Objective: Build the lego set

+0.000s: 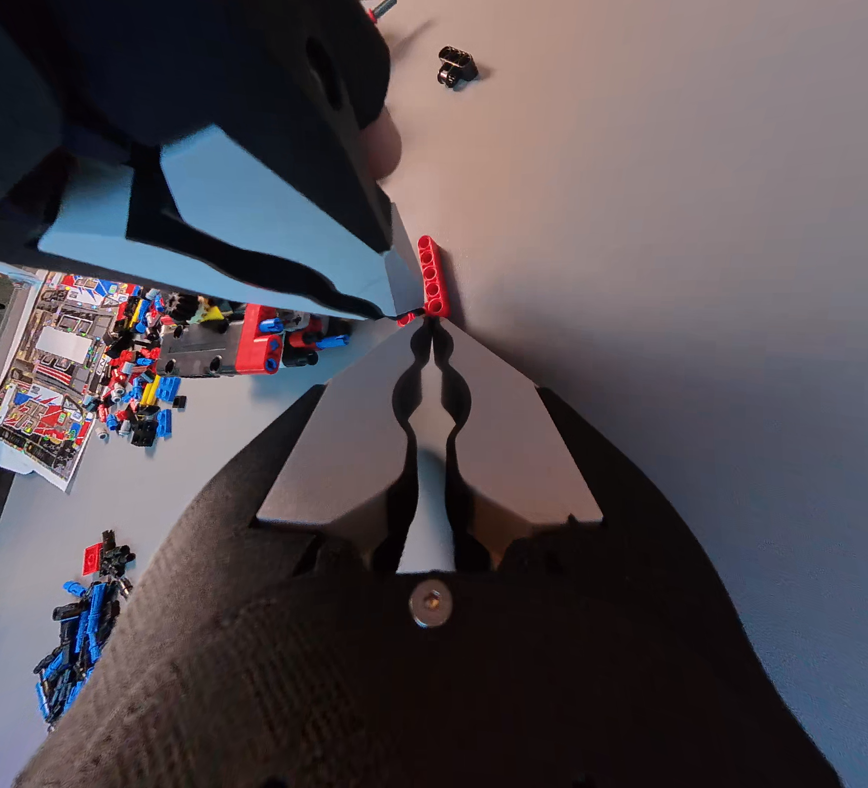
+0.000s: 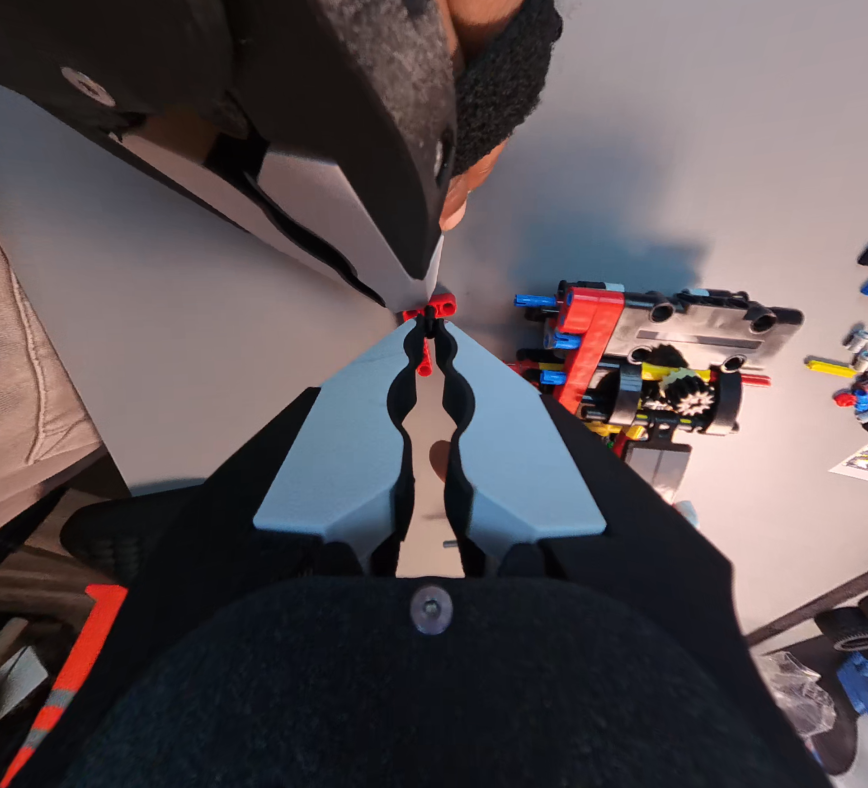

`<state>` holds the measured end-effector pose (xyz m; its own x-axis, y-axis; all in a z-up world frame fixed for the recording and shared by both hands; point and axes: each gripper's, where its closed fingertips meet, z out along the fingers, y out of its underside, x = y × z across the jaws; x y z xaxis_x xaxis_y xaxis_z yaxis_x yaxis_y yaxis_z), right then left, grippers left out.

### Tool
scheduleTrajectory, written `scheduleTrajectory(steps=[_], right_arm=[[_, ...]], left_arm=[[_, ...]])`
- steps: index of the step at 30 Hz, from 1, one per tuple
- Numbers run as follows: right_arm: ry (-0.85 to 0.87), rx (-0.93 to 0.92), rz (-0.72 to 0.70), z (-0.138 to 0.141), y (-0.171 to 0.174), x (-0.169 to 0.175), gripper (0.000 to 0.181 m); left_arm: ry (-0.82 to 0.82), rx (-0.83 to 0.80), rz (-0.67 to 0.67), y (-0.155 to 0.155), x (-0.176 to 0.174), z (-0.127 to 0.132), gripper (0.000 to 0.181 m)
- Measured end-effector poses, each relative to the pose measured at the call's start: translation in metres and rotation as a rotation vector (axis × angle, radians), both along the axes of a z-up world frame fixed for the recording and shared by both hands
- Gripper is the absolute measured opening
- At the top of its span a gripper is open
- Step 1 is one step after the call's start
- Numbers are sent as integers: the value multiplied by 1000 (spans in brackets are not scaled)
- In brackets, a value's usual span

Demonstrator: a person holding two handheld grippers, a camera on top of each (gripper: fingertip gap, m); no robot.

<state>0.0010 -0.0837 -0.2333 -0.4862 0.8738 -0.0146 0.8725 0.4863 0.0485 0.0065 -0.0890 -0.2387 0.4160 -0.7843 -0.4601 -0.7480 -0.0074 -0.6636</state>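
My left gripper (image 1: 430,325) is shut on the lower end of a red beam with a row of holes (image 1: 433,272), held above the grey table. In the right wrist view the left gripper (image 2: 425,291) comes in from the upper left, and the beam (image 2: 445,307) shows end-on. My right gripper (image 2: 430,320) is shut on a small red part (image 2: 424,361) with a black pin (image 2: 429,314) at its tip. That tip touches the beam. In the left wrist view the right gripper (image 1: 403,315) meets the beam's lower end from the left.
A part-built model (image 2: 657,361) with a red frame, grey panel and gears lies on the table (image 2: 704,108); it also shows in the left wrist view (image 1: 225,350). A pile of loose bricks (image 1: 136,385) lies on a printed sheet (image 1: 47,366). A black connector (image 1: 456,66) and a blue-black sub-assembly (image 1: 80,615) lie apart. Less than 4 cm separates the two grippers' tips.
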Motion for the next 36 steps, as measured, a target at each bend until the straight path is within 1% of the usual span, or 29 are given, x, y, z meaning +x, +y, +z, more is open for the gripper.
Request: scheduleTrajectory(steps=[3,5,10,16,18,19,20,21,22,23,24,26,30,33,35,36], right_arm=[[-33,-5,4,0,-1,-2,0],[-48,7,18,-6,-1,-2,1],[-20,-13,-6,-6,-2,-3,1],[75,-29,-68,-5,-2,-3,1],[141,-28,-101,-5,-2,-4,1],[188,-48,-128,-3,-3,-6,2],[245,-94,-157,2,-8,-10,7],[295,-133,-188,9,-10,-13,19],[334,-151,-207,15,-10,-13,26],[374,-170,-212,20,-9,-13,27],[407,-195,-222,24,-10,-12,26],[412,-228,-245,24,-9,-1,27],[445,-191,-261,8,3,13,25],[475,-207,-267,-4,-1,11,18],[499,-228,-300,-4,-4,7,7],[500,-241,-326,-3,-7,7,7]], left_arm=[[-2,-4,-4,0,0,-1,0],[15,-14,-7,-2,0,-2,0],[21,-7,-5,-2,-1,-2,0],[28,12,-3,-2,-5,-1,0],[1,-9,9,-3,-8,0,0],[-20,-26,12,-4,-9,1,4],[-38,-41,18,-5,-11,1,5],[-52,-54,25,-5,-12,1,7],[-63,-65,28,-6,-13,2,8],[-74,-76,31,-6,-14,2,11],[-85,-87,35,-6,-14,2,13],[-103,-109,39,-5,-14,2,14],[-120,-136,58,-1,-17,2,17],[-140,-164,66,2,-16,1,17],[-144,-173,64,3,-15,1,15],[-146,-178,56,3,-13,1,12]])
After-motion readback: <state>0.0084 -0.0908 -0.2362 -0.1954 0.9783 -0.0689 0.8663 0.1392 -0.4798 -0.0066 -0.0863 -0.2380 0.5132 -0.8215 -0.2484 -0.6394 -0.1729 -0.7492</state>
